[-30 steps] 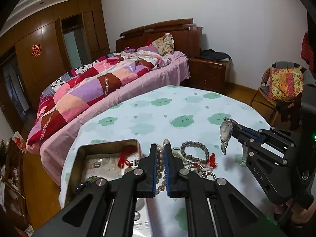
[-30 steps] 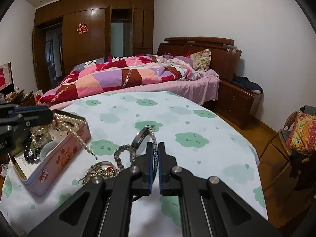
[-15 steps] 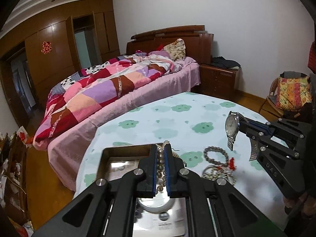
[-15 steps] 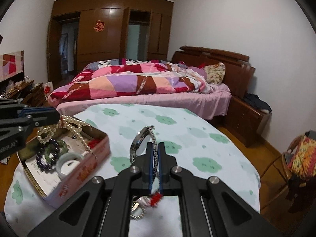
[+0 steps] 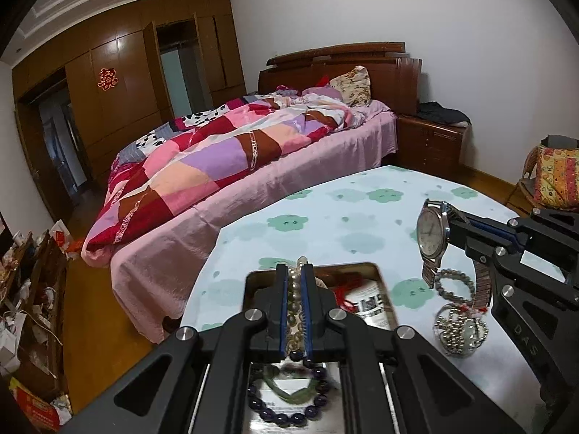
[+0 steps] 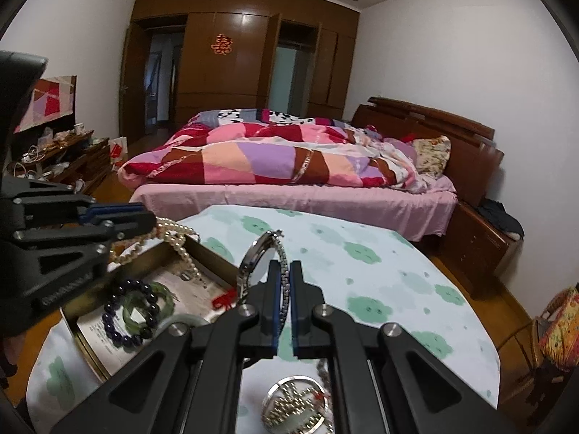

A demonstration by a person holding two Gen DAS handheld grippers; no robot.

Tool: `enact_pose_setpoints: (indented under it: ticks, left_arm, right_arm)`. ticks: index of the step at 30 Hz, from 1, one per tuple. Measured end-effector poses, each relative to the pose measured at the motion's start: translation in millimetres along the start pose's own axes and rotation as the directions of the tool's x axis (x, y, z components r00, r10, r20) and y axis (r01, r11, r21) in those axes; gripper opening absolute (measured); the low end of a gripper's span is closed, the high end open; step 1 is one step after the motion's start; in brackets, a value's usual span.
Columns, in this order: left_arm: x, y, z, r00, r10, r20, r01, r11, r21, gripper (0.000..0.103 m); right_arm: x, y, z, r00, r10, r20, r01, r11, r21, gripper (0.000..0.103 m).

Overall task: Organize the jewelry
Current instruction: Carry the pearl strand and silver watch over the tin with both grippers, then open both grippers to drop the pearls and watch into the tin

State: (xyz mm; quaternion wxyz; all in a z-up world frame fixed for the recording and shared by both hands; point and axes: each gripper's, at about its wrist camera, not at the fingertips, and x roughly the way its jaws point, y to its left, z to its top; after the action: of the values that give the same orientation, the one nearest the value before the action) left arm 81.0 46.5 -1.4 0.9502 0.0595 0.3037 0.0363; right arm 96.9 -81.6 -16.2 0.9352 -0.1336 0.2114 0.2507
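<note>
My left gripper (image 5: pixel 296 271) is shut on a pearl necklace (image 5: pixel 296 300) and holds it over the open metal tin (image 5: pixel 380 282). In the right wrist view the left gripper (image 6: pixel 148 222) shows with the pearl necklace (image 6: pixel 177 242) draping into the tin (image 6: pixel 213 271). My right gripper (image 6: pixel 286 269) is shut on the band of a silver wristwatch (image 6: pixel 253 267), held above the table. In the left wrist view the wristwatch (image 5: pixel 430 231) hangs from the right gripper (image 5: pixel 452 226). A purple bead bracelet (image 6: pixel 126 311) and a green bangle (image 6: pixel 144 307) lie in the tin.
A bead bracelet (image 5: pixel 452 285) and a silver chain pile (image 5: pixel 459 332) lie on the cloud-print tablecloth (image 5: pixel 362 217) right of the tin. The pile also shows in the right wrist view (image 6: pixel 296 408). A bed (image 6: pixel 289 166) stands beyond the table.
Both grippers have shifted left. The left now holds the pearls over the tin instead of the loose pile. The right has lifted the watch higher, toward the tin.
</note>
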Motion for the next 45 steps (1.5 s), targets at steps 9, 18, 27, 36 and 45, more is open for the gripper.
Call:
enact_pose_setpoints:
  ticks: [9, 18, 27, 36, 45]
  left_arm:
    - [17.5, 15.9, -4.7, 0.999, 0.028, -0.028, -0.028, 1.000, -0.007, 0.006]
    - [36.6, 24.9, -7.0, 0.998, 0.038, -0.055, -0.039, 0.999, -0.005, 0.006]
    - [63.8, 24.7, -14.5, 0.993, 0.031, -0.111, -0.030, 0.999, 0.010, 0.006]
    - [74.5, 23.7, -17.0, 0.989, -0.003, -0.151, 0.006, 1.000, 0.017, 0.006]
    - [81.1, 21.5, -21.7, 0.982, 0.011, -0.187, -0.004, 0.999, 0.038, 0.006]
  right_arm:
    - [20.9, 23.2, 8.2, 0.999, 0.035, -0.016, -0.036, 0.999, -0.033, 0.005]
    - [45.4, 38.0, 5.7, 0.998, 0.033, -0.046, -0.036, 0.997, -0.064, 0.005]
    - [67.1, 41.4, -7.8, 0.993, 0.010, -0.117, -0.019, 0.997, -0.076, 0.005]
    - [81.8, 37.3, -18.1, 0.983, -0.015, -0.182, 0.000, 0.997, -0.082, 0.005]
    - [86.4, 37.7, -24.3, 0.977, -0.019, -0.213, 0.000, 0.996, -0.093, 0.006]
